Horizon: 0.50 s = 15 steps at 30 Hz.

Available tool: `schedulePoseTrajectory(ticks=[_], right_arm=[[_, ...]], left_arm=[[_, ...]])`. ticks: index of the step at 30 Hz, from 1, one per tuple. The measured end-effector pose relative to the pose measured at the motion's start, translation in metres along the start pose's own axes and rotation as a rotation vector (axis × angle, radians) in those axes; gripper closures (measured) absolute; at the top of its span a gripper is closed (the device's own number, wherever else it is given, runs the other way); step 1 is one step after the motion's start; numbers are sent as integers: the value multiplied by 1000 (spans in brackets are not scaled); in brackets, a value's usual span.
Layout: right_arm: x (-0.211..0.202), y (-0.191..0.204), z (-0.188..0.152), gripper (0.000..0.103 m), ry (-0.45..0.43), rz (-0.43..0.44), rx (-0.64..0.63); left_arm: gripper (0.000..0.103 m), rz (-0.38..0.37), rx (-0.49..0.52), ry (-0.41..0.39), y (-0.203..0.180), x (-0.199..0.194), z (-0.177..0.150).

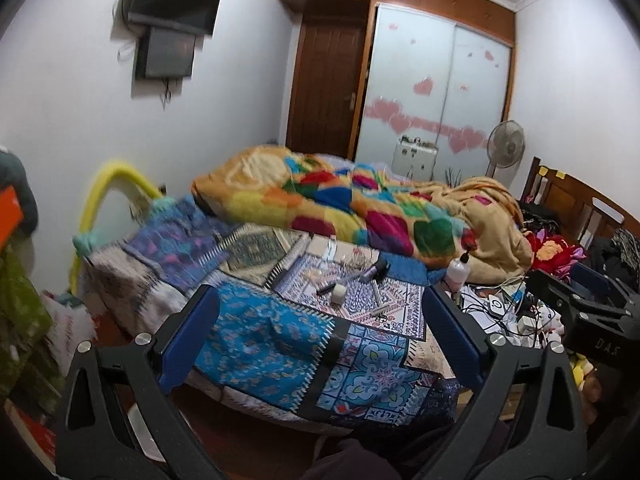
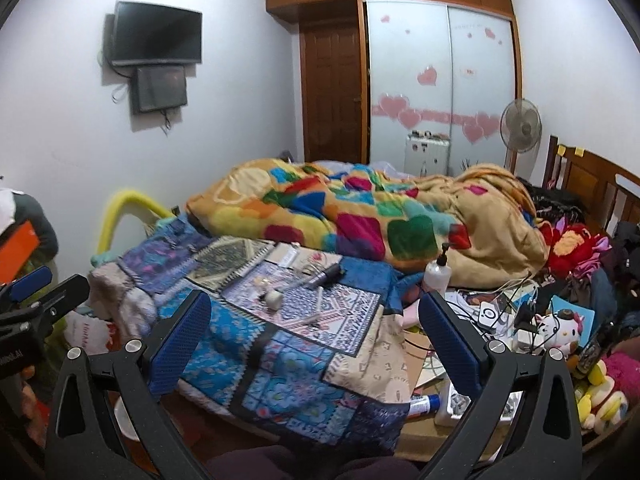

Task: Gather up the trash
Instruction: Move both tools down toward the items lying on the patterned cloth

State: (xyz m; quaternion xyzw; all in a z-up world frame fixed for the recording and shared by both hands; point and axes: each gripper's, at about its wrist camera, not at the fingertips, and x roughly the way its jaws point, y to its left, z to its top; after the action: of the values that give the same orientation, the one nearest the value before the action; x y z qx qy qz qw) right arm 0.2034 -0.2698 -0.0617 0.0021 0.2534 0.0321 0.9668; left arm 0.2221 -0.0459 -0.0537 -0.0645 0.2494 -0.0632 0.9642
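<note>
Both grippers' jaws gape, empty; litter on patchwork bedspread blurred, indistinct.

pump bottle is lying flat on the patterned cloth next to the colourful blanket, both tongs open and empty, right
Not quite. The pump bottle stands upright beside the colourful blanket, as the right wrist view shows. The rest holds: left tongs and right tongs are open and empty.

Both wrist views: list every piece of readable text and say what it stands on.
"DAS": on the black body of the right gripper, seen in the left wrist view.
Lettering on the left gripper: cut off, unreadable.
Red print on the white bag: too blurred.
Sticker writing on the wardrobe door: too small.
</note>
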Motion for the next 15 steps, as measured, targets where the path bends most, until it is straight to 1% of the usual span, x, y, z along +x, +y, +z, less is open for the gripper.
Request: schedulePoseTrajectory(ticks=[3,5,8,11,15], right_arm=[[36,-10,1,0,40,-7,-6],[58,-15,0,0,68,-6,-9],[98,-22,-5,0,122,-3,-22],[133,-27,-9,0,178,9,-29],[180,-31,-20,0,260,61,-2]], left_arm=[[2,39,-15,38,0,42,0],[2,55,-5,65,-2,69,-1],[2,61,10,112,-3,115,-4],[2,57,18,149,-4,149,-11],[2,40,17,203,-3,197,-21]])
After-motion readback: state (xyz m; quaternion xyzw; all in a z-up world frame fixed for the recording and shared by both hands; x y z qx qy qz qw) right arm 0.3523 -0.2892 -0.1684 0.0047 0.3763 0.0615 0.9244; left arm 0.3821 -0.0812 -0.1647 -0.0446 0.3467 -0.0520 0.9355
